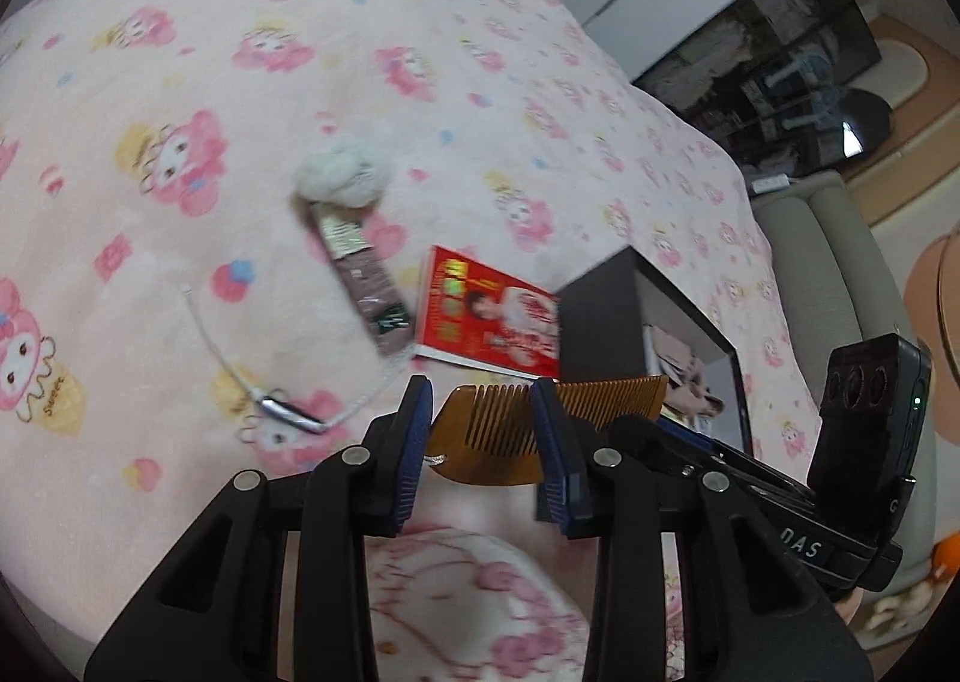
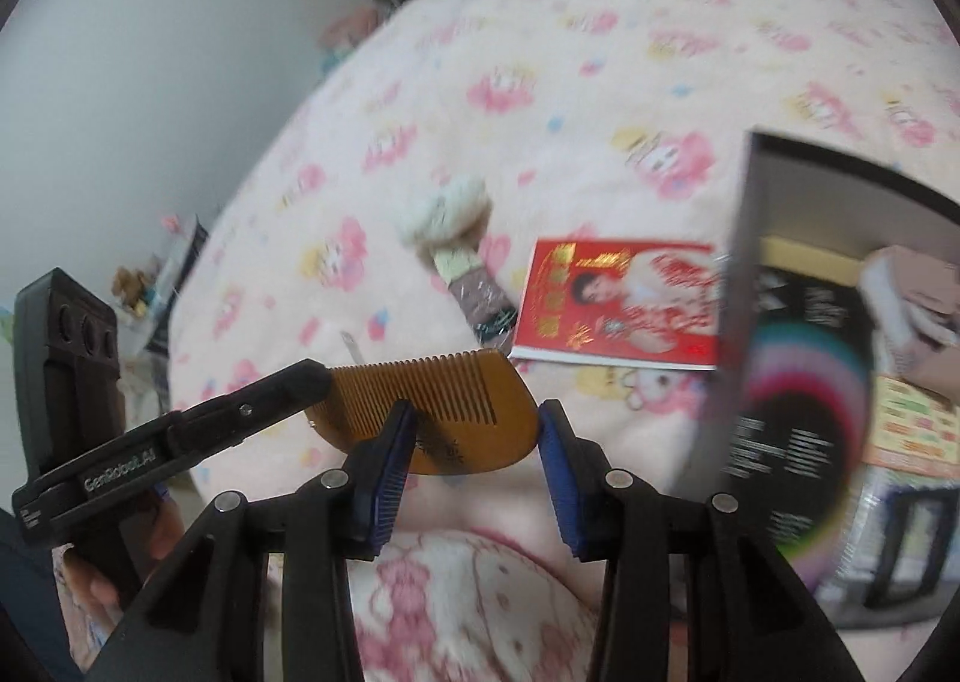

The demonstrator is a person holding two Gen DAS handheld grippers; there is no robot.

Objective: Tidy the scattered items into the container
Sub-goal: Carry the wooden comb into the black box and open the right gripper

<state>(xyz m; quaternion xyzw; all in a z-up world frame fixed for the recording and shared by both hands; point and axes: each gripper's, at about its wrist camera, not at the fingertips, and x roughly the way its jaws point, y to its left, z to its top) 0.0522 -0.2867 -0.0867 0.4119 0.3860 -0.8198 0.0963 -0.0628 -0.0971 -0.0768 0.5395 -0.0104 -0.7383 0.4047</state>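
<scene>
A brown wooden comb (image 1: 498,430) lies on the pink cartoon blanket (image 1: 300,51) between both grippers. My left gripper (image 1: 483,442) is open, its blue pads on either side of the comb's toothed middle. My right gripper (image 2: 477,454) is open too, its pads around the comb's (image 2: 444,412) rounded end. The dark open box (image 1: 636,322) stands just right of the comb; in the right wrist view the box (image 2: 798,334) holds several items. A red booklet (image 1: 498,316), a brown packet (image 1: 360,268), a white fluffy ball (image 1: 342,178) and a white cable with a silver clip (image 1: 282,406) lie behind.
The bed's right edge drops off to a grey sofa (image 1: 822,262) and a dark shelf (image 1: 774,69). In the right wrist view a white wall (image 2: 150,51) and a small cluttered stand (image 2: 162,274) flank the bed's left side.
</scene>
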